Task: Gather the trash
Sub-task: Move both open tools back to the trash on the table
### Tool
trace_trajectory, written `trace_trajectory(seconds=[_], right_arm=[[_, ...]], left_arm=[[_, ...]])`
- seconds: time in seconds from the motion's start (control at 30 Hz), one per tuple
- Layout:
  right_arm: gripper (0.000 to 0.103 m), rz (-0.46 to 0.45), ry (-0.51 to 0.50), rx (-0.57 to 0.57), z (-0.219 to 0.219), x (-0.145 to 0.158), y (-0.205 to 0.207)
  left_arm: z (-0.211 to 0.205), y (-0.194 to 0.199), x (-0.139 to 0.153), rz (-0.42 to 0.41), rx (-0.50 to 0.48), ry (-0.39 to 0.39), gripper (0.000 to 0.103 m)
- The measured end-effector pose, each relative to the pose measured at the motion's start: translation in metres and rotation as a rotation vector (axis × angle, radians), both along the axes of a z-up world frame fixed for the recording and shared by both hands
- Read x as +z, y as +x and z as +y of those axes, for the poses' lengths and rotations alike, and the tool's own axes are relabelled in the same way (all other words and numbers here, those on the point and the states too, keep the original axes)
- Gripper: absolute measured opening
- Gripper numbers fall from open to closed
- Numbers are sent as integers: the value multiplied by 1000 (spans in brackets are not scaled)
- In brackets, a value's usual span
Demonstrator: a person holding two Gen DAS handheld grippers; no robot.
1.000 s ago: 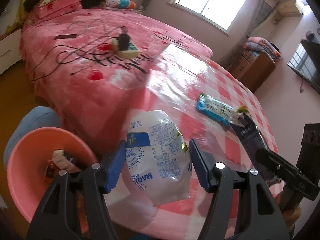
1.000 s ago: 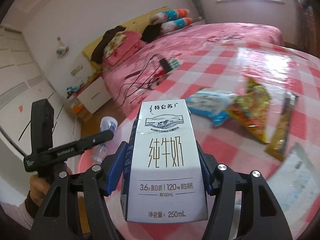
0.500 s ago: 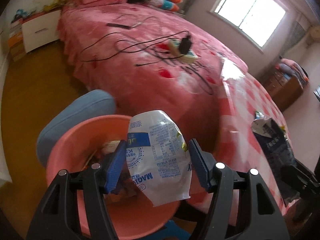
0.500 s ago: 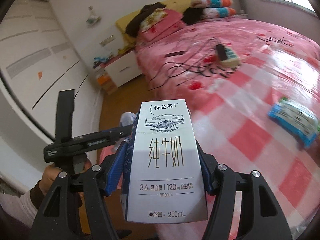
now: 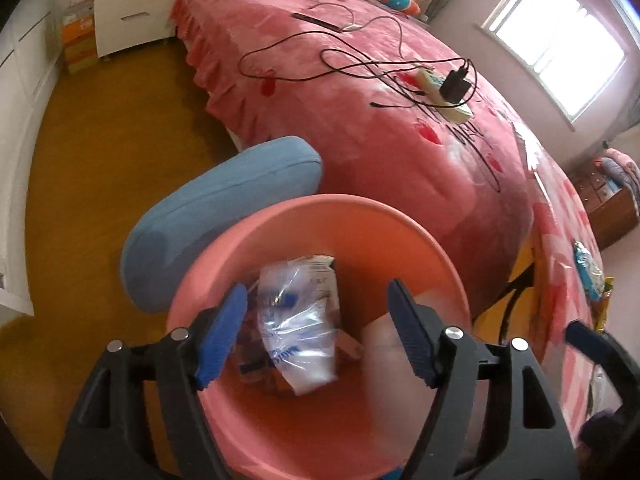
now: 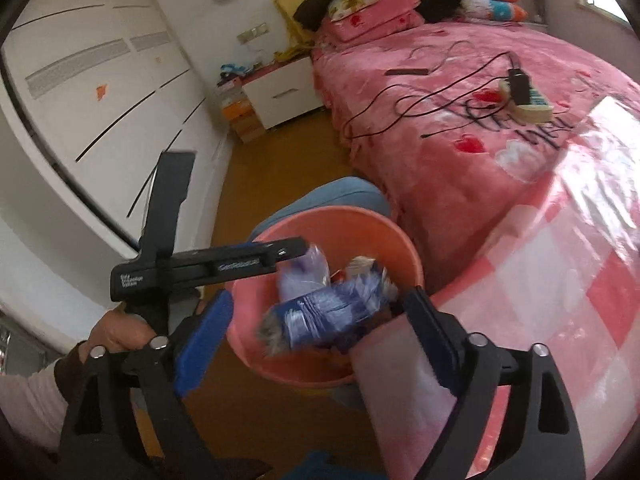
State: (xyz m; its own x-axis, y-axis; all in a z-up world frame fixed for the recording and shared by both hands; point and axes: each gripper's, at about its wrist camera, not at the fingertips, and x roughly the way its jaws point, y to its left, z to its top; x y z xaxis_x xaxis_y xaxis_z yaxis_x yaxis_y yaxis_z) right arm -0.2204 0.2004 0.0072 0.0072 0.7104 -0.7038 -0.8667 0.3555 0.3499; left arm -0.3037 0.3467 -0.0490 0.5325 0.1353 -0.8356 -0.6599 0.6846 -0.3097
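A pink plastic basin sits on the floor beside the table, with trash in it. A clear plastic bag with blue print lies loose inside it, below my left gripper. That gripper's jaws are opening and nothing is between its pads. In the right wrist view the basin is just ahead. A milk carton, blurred and showing its blue side, drops over the rim, clear of my right gripper. The right jaws are opening wide and touch nothing. The bag shows behind the carton.
A blue cushioned stool stands under and behind the basin. A pink bed carries cables and a power strip. The table's pink checked cloth holds snack wrappers. A hand holds the left tool.
Both grippers swung from above the table to above the basin. The left jaws spread and let the bag drop in; the right jaws spread and let go of the milk carton.
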Motion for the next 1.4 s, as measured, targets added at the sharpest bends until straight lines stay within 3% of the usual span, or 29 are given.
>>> trace_trajectory(seconds=[0.23,0.63,1.4], right_arm=[[89,-40,22,-104,-35,9,13],[89,-49,-3,-288,-87,5,35],[89,-143,-5,-447,-156,20,41]], left_arm=[[-4,2,-1,3,-3,7,75],[-44,23,21,-33,-113,51,75],[-130,73,65,-110,-323,88,75]])
